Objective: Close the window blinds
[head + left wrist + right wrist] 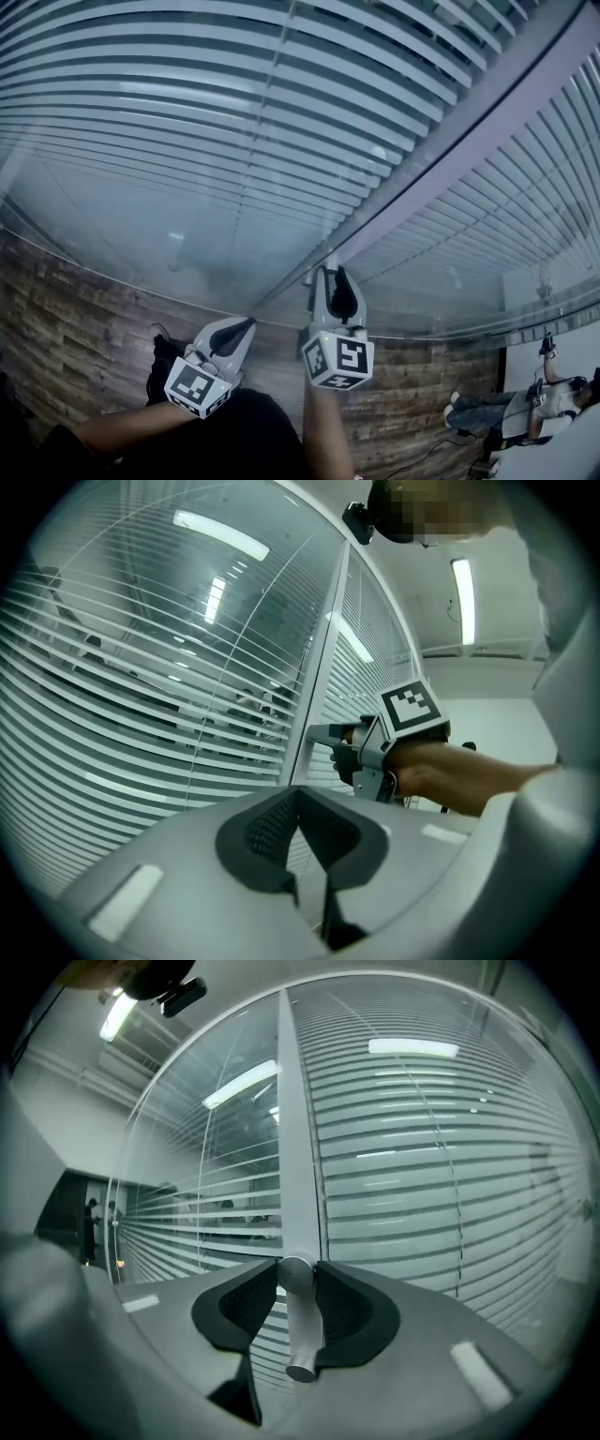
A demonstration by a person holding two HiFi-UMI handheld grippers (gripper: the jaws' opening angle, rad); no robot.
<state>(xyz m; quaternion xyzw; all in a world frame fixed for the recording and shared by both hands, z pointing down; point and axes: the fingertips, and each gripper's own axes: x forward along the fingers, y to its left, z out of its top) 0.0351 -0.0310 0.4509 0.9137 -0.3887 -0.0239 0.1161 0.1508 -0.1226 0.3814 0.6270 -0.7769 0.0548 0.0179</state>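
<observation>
The left gripper [298, 794] hung nearest the person's body. Its dark pads met at the tips with nothing between them, and it stopped short of the glass. Below it and its partner lay a wood-plank floor [75, 309].

Just to its right and a little further forward, the right gripper [296, 1274] was clamped on a silver knob [302, 1330]. The short cylinder lay lengthwise between the jaws with its flat free end toward the camera. Both pads touched it at the far end, and the right pad ran along its side. A bare forearm [323, 436] came up behind that gripper's marker cube [337, 361].

Straight ahead of the right gripper's tips stood a pale grey frame post [298, 1147], and the knob jutted out from it. The blinds [422, 1194] spread away on both sides of the post, behind glass [112, 216] that carried reflections of long ceiling light strips [412, 1048]. To the right of the gripper the slats lay close together, with only thin dark lines between them. To its left the gaps were wider—open enough for a dim room to show through, though what stood in it was too blurred to name. Above both grippers the slats ran on up the window in even rows.
</observation>
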